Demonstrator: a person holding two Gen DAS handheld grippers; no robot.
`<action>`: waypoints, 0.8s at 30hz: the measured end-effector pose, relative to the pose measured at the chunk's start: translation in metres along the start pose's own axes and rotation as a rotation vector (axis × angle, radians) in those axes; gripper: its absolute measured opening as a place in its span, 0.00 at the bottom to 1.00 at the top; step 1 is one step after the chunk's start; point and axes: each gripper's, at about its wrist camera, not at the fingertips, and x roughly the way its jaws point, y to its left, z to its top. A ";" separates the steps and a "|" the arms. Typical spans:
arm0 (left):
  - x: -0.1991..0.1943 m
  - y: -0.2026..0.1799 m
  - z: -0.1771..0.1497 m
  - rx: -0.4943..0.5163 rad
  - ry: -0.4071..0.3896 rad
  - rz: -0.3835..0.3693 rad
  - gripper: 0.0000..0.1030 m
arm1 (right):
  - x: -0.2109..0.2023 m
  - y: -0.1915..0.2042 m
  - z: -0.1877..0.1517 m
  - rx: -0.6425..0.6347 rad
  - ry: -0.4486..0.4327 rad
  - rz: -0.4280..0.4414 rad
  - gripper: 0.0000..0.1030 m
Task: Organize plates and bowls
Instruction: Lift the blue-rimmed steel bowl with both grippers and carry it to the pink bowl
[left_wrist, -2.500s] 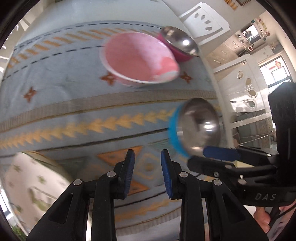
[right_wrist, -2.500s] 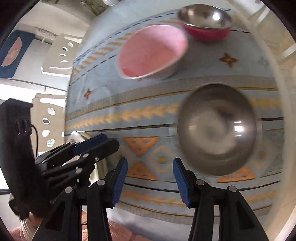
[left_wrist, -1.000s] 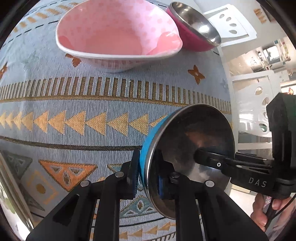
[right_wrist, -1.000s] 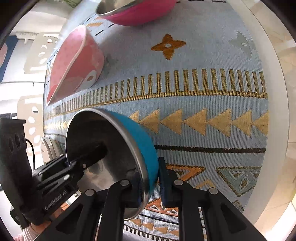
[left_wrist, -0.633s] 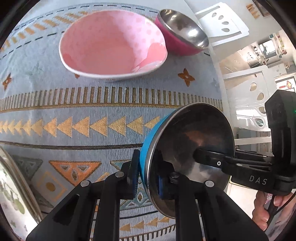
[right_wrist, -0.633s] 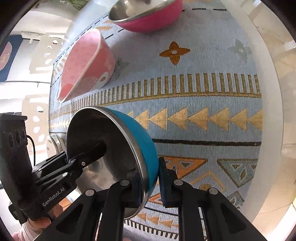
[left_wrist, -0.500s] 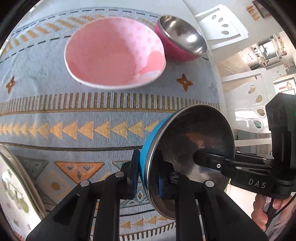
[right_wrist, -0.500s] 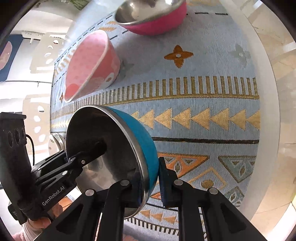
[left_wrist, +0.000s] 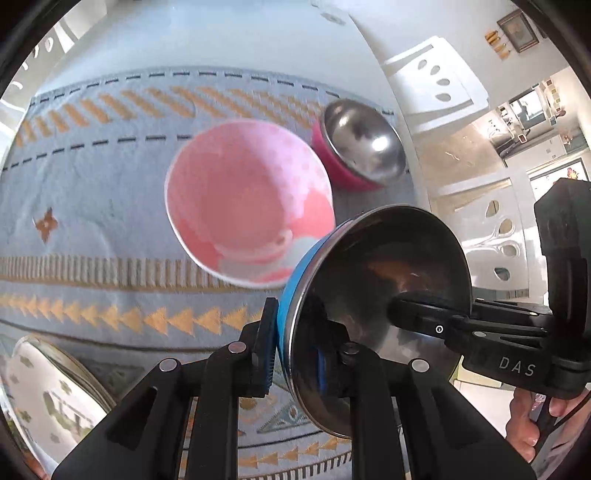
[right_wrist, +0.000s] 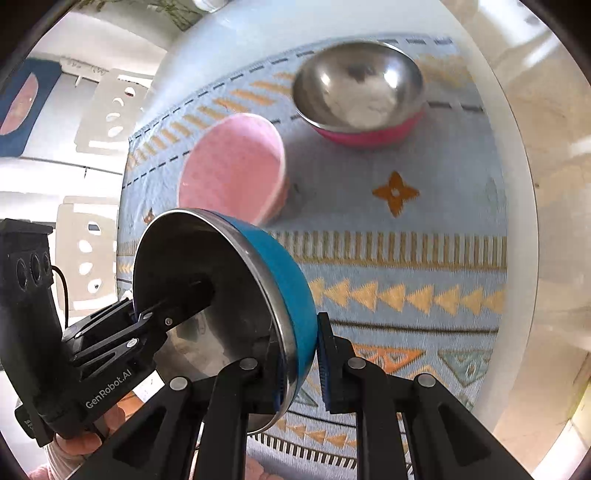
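A: Quick status. What are my claws doing?

B: My left gripper (left_wrist: 295, 354) is clamped on the near rim of the blue bowl (left_wrist: 380, 295), one pad outside on the blue wall, one inside on the steel. My right gripper (right_wrist: 299, 363) is clamped on the opposite rim of the same bowl (right_wrist: 221, 302). The bowl hangs between them, clear of the patterned cloth (left_wrist: 92, 206), tilted so its mouth faces sideways.

A: Where does it go?

B: My guess is it nests into another bowl. The pink bowl (left_wrist: 247, 210) sits just beyond it on the cloth, and the magenta steel bowl (left_wrist: 360, 144) is just beside that one, further back. I can't say which is the target.

A: How do I do it well?

B: Move both hands together so neither rim slips, level the bowl mouth-up, centre it over the target, lower, and only then release.

A: Anything inside them?

B: Blue bowl: empty, only reflections. Pink: empty. Magenta: looks empty, the pale patch reads as glare. There's a patterned plate (left_wrist: 48, 398) at the near left edge; I can't tell what's on it.
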 end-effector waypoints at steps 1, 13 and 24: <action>-0.002 0.004 0.003 -0.001 -0.005 -0.002 0.14 | 0.000 0.005 0.003 -0.007 -0.001 -0.004 0.14; 0.010 0.042 0.046 -0.013 -0.007 0.019 0.15 | 0.016 0.034 0.067 -0.039 0.006 -0.029 0.14; 0.037 0.072 0.062 -0.049 0.004 0.029 0.16 | 0.060 0.045 0.106 -0.041 0.041 -0.051 0.15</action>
